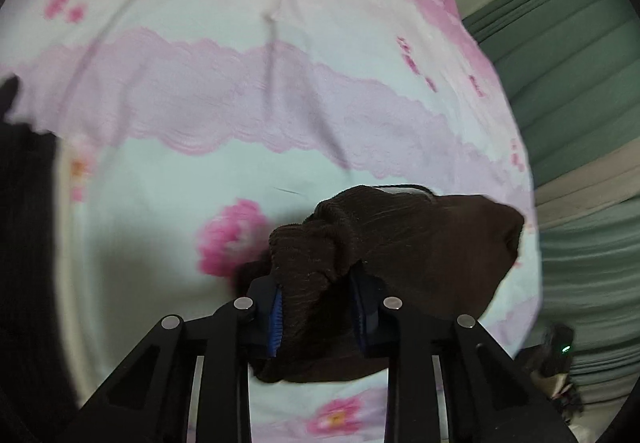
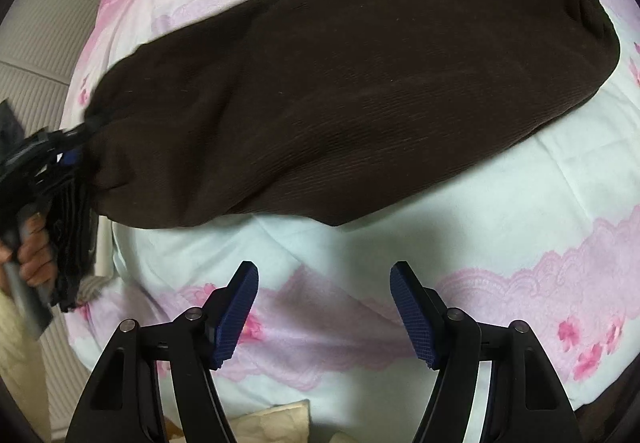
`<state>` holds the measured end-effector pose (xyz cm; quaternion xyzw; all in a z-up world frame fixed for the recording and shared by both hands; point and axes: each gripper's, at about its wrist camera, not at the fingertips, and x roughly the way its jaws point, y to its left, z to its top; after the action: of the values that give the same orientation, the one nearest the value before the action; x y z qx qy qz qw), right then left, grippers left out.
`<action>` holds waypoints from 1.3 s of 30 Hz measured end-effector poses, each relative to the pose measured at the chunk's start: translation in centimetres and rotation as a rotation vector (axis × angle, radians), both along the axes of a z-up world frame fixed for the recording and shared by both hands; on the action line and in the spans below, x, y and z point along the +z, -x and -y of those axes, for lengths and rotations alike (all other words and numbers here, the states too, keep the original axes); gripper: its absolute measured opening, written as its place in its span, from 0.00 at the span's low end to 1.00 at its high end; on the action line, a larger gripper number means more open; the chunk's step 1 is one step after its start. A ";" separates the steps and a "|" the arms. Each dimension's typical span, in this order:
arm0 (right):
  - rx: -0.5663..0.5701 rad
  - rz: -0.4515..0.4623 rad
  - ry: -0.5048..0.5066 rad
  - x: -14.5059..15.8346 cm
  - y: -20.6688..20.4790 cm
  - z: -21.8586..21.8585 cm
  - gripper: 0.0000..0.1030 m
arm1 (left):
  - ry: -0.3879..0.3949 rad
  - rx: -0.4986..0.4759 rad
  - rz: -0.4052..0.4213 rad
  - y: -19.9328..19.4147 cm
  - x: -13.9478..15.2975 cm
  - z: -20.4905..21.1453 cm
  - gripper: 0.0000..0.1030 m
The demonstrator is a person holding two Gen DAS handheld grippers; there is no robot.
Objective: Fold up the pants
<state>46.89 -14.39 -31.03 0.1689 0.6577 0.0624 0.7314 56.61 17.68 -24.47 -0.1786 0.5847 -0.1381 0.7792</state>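
Note:
Dark brown ribbed pants (image 2: 352, 91) lie stretched across a pink and white floral bedsheet (image 2: 520, 203). My left gripper (image 1: 318, 307) is shut on a bunched end of the pants (image 1: 380, 243) and holds it just above the sheet. In the right wrist view the left gripper (image 2: 66, 159) shows at the far left, clamped on that same end. My right gripper (image 2: 324, 307) is open and empty, hovering over the sheet in front of the pants, apart from them. The far end of the pants (image 2: 592, 15) rests flat at the upper right.
The bed edge (image 1: 520, 163) runs along the right of the left wrist view, with green folded bedding (image 1: 568, 83) beyond it. A cream ribbed surface (image 2: 36, 55) lies left of the bed. A beige cloth (image 2: 272, 423) sits near the bottom.

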 end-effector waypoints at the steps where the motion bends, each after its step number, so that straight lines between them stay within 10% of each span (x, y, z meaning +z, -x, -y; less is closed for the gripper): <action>1: 0.008 0.002 0.007 0.1 -0.1 -0.1 0.67 | -0.026 -0.001 -0.017 0.0 -0.4 -0.2 0.26; 7: 0.089 0.039 0.035 0.7 -0.7 -2.2 0.67 | -0.060 0.021 -0.126 -1.0 -3.9 -0.5 0.32; 10: 0.098 0.040 0.030 0.5 -0.9 -2.7 0.67 | -0.184 0.025 -0.104 -1.5 -2.7 -0.5 0.71; 14: 0.076 0.032 0.025 0.2 -0.9 -2.0 0.67 | -0.229 0.002 0.007 0.5 1.2 -1.2 0.77; 24: 0.039 0.017 0.008 0.1 0.2 -0.3 0.67 | 0.156 0.206 -0.231 6.5 -5.2 -1.9 0.82; 31: -0.001 0.027 0.073 1.5 1.8 1.2 0.67 | 0.200 0.284 -0.240 5.6 -8.0 0.1 0.81; 36: -0.018 0.048 0.100 2.7 2.9 1.3 0.67 | 0.024 0.232 -0.252 4.4 -8.2 1.5 0.67; 39: -0.024 0.074 0.123 3.6 3.6 1.4 0.67 | -0.150 0.129 -0.213 3.9 -7.4 2.9 0.79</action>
<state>43.24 -15.82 -27.47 0.1290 0.6308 0.0191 0.7649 52.74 14.80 -31.87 -0.1707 0.6600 -0.0240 0.7312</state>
